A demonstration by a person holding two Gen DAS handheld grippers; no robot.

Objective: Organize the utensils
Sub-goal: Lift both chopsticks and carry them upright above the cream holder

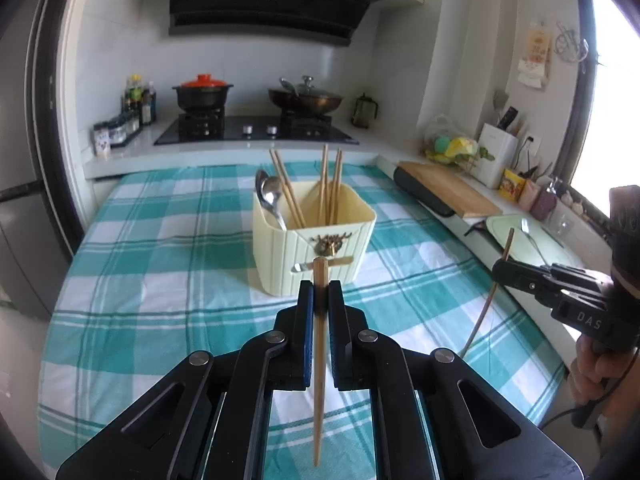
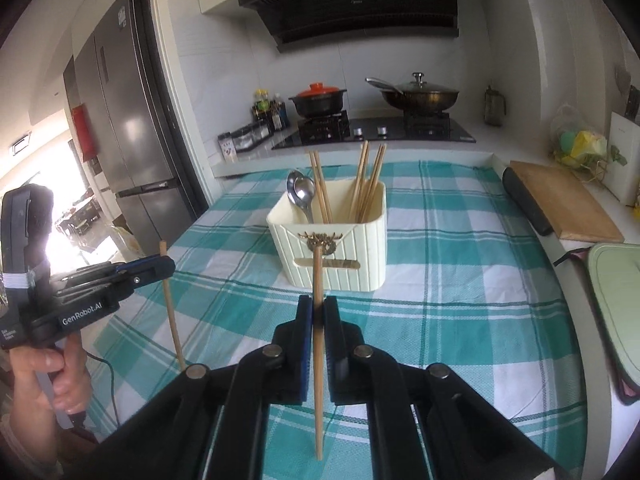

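A cream utensil holder [image 1: 316, 240] [image 2: 340, 248] stands on the teal checked cloth, with spoons [image 1: 270, 196] [image 2: 301, 192] and several chopsticks [image 1: 330, 184] [image 2: 368, 184] upright in it. My left gripper [image 1: 321, 286] [image 2: 166, 266] is shut on a wooden chopstick [image 1: 319, 380] [image 2: 173, 312], held nearly upright above the cloth, short of the holder. My right gripper [image 2: 318, 302] [image 1: 500, 270] is shut on a second chopstick [image 2: 318, 384] [image 1: 486, 308], also near upright, to the right of the left one.
Behind the cloth lies a hob [image 1: 256, 130] with a black pot with a red lid [image 1: 203, 94] and a wok [image 1: 306, 98]. A wooden board [image 1: 448, 190] and a green board [image 2: 618, 300] lie on the right counter. A fridge [image 2: 128, 120] stands at left.
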